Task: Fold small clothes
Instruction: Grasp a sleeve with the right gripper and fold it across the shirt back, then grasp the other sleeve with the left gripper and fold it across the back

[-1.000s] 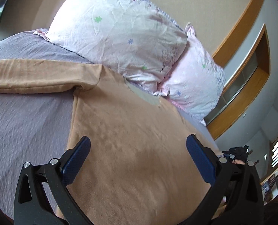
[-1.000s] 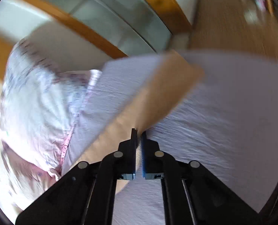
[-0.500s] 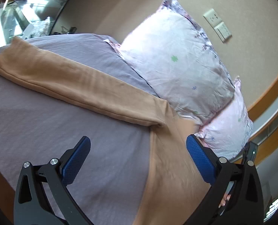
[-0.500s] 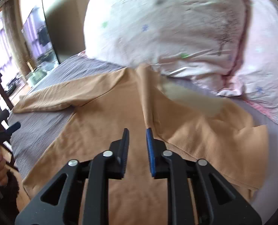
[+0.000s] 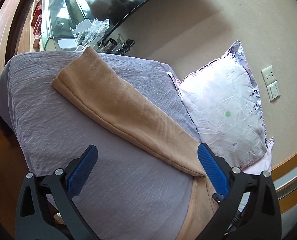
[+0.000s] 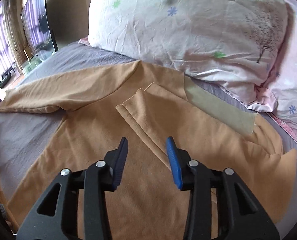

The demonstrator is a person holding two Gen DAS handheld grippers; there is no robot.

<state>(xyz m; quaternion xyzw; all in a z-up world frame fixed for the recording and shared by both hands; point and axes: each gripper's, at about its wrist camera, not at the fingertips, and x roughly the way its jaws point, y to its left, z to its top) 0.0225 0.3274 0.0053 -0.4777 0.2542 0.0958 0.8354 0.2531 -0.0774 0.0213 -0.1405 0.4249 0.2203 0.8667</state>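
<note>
A tan long-sleeved shirt [image 6: 112, 160] lies flat on the lilac bed sheet [image 6: 24, 132]. Its right sleeve [image 6: 148, 120] is folded in across the body. Its left sleeve [image 5: 118, 108] stretches straight out over the sheet [image 5: 58, 130]. My right gripper [image 6: 146, 156] is open and empty, hovering over the folded sleeve. My left gripper [image 5: 146, 166] is wide open and empty, hovering near the armpit of the outstretched sleeve.
Two floral pillows [image 6: 198, 24] lie against the wall behind the shirt's collar; one shows in the left wrist view [image 5: 224, 110]. A glass-topped side table with clutter [image 5: 76, 30] stands past the bed's far corner. The bed edge drops to a wooden floor [image 5: 0, 150].
My right gripper has let go of the right sleeve, now folded over the body, and opened. My left gripper has swung left from the shirt body toward the outstretched sleeve.
</note>
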